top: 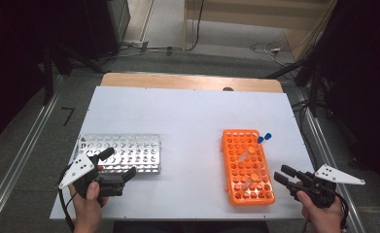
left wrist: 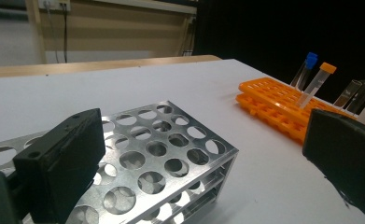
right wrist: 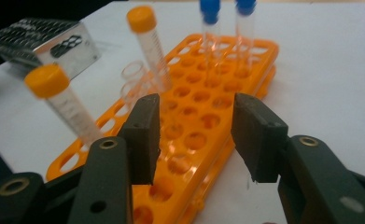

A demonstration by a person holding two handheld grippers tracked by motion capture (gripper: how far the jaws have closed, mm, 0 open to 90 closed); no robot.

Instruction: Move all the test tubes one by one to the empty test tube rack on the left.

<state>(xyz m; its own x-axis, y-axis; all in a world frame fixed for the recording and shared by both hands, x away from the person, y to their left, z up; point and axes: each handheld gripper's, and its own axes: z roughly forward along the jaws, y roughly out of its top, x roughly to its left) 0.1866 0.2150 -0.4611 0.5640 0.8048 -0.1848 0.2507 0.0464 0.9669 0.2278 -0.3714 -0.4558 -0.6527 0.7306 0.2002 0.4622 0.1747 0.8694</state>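
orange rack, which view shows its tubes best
The right gripper view: the orange rack sits close, with orange-capped and blue-capped tubes standing in it. The high view shows the whole rack from above, tubes small. The left gripper view catches it far off, partly hidden.

No text, label, brand or number can be read anywhere. The orange-capped tube [right wrist: 148,46] standing in the orange rack [right wrist: 245,56] carries fine graduation marks along its side, but they are too blurred to make out any figures. The metal rack [left wrist: 171,154] on the left bears no marking.
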